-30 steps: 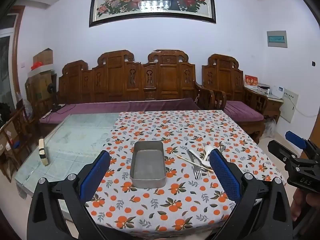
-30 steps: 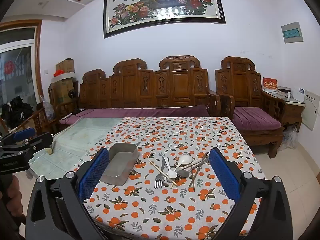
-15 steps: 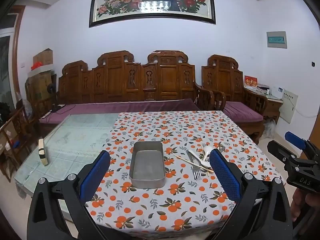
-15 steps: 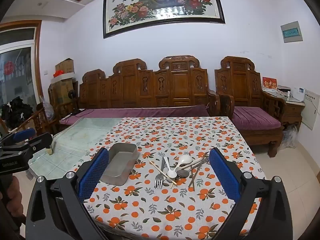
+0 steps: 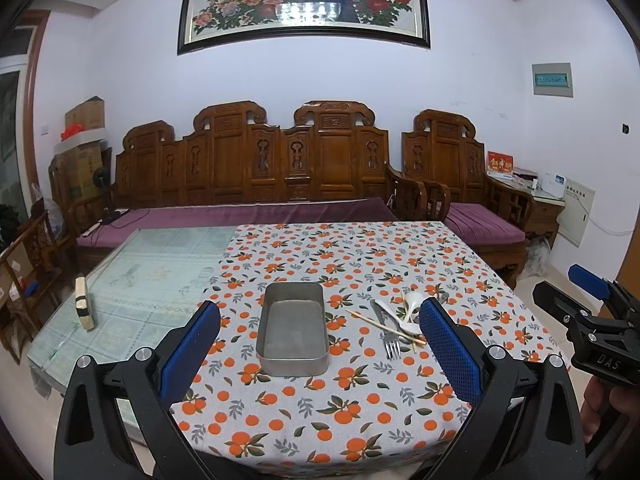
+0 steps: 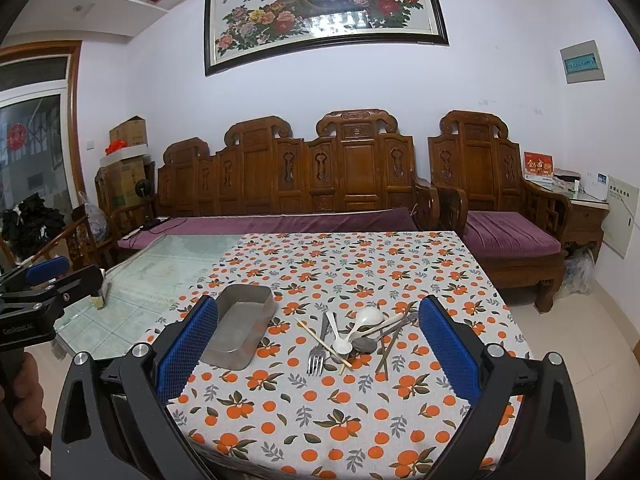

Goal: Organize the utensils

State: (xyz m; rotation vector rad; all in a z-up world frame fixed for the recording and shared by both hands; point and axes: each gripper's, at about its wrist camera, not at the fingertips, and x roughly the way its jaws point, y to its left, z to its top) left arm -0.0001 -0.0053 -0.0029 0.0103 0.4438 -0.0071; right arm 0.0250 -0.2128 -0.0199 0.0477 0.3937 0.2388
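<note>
Both grippers held off the near edge of the desk (image 5: 360, 432), nothing started yet. Left gripper (image 5: 320, 352) jaws spread wide, empty; right gripper (image 6: 318, 354) jaws likewise wide and empty. Metal tray (image 5: 294, 330) sits dead ahead between the left jaws, long axis running away from them, bare inside. Utensil pile (image 6: 352, 338) lies ahead between the right jaws, slightly toward the right one; from the left jaws it sits off by the right pad, partly masked by it. Right hand judged nearer to the pile, left better lined up on the tray. Fork (image 6: 318, 350) lies roughly along the approach line, tines toward the jaws; light chopstick (image 6: 322, 342) runs diagonal across it; white spoons (image 6: 362, 324) and dark chopsticks (image 6: 388, 344) overlap further right. Right view resolves the pile piece by piece; left view only shows the fork, light stick and a white spoon, rest hidden. Left view shows tray interior squarely; right view sees it oblique, near corner behind the left pad. Likely first pick: fork or light chopstick with the right, jaws turned across the handle.
</note>
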